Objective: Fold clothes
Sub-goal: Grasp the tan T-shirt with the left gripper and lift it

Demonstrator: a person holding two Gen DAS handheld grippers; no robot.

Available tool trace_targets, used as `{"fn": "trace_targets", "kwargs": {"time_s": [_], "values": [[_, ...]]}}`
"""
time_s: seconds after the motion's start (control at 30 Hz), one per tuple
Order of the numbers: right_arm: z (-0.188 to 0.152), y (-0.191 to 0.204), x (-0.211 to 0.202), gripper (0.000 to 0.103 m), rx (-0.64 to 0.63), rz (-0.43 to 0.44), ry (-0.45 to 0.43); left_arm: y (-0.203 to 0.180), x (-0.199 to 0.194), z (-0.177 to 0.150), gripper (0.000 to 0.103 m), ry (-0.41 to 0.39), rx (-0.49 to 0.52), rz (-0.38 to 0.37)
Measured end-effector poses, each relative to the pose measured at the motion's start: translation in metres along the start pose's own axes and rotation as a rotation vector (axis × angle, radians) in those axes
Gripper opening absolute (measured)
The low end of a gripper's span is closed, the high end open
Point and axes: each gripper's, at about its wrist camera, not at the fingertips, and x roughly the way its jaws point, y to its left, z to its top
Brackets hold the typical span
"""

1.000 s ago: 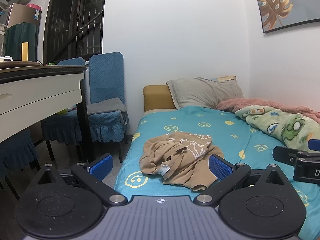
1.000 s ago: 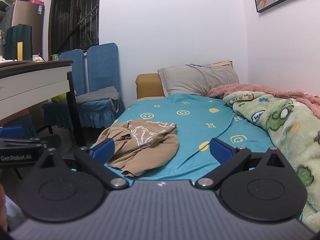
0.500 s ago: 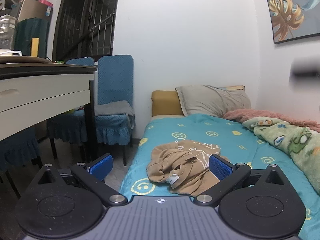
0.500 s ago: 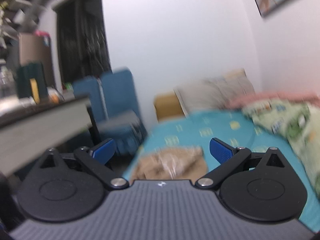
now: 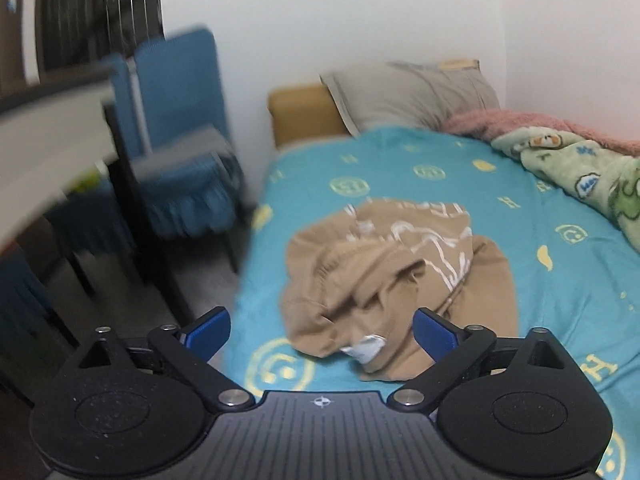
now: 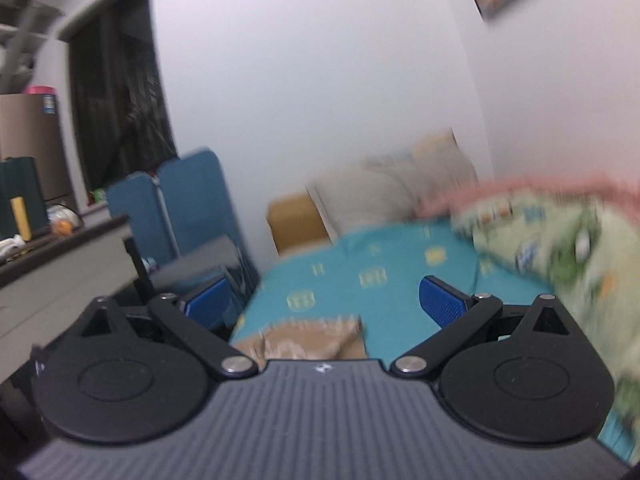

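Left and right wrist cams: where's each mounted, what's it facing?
Left wrist: on the left gripper, angled down at the crumpled tan shirt on the bed; jaws wide, closing, nothing between.
Right wrist: on the right gripper, nearer level, toward the pillow; jaws open.
Shared: shirt, bed, pillow, blue chairs.

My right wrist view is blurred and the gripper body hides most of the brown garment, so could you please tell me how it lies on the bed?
Observer: In the left wrist view the brown garment lies crumpled in a heap on the teal sheet, not spread flat.
Operator: Is the left gripper holding it?
Observer: No; the left gripper is wide, its jaws closing, with nothing pressed between them.
Operator: Any landmark for a grasp?
Observer: A white label shows at the heap's near edge.
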Motion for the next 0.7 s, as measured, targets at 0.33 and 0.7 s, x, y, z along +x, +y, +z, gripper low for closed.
{"fn": "trace_targets", "kwargs": {"time_s": [0.33,0.7], "values": [[-0.05,-0.039,0.052,0.103,0.167,-0.065,0.208,-0.033,0.08,-0.032,0.049,0.07,0.064,-0.099],[-0.032,-0.064,0.047,0.103,0.218,-0.185,0.099,-0.061,0.004,-0.004,0.01,-0.158,-0.066,-0.288]]}}
